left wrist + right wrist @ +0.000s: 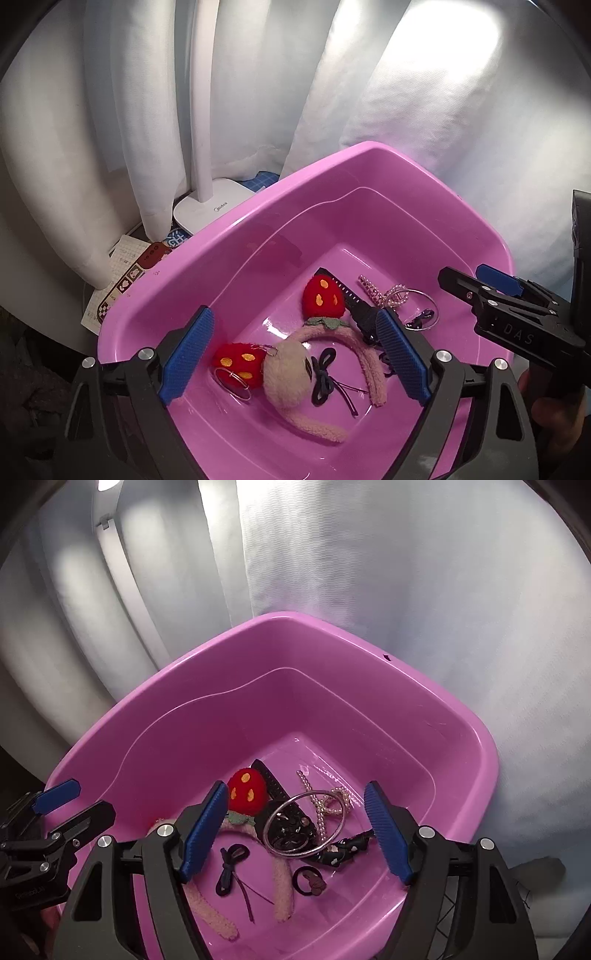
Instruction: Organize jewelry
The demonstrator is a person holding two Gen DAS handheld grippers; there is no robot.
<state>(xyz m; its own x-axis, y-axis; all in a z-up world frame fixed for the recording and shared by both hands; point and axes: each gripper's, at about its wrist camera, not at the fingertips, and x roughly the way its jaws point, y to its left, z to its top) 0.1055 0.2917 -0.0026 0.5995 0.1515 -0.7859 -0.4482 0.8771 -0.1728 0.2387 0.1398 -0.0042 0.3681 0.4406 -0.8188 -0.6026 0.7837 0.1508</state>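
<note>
A pink plastic basin [258, 206] [207, 657] holds the jewelry. In it lie a fuzzy pink headband [365, 354] with two red strawberries [322, 301], a beige plush keychain [286, 373], a black watch strap [360, 312], a pearl clip [393, 295], a silver bangle [306, 823], black hair ties [227, 866] and a black patterned bow [343, 849]. My left gripper [295, 358] is open and empty above the basin's near side. My right gripper [295, 830] is open and empty above the bangle; it also shows in the left wrist view [476, 282].
A white desk lamp [207, 206] stands behind the basin at the left, before white curtains [443, 110]. Patterned cards and papers [125, 280] lie left of the basin.
</note>
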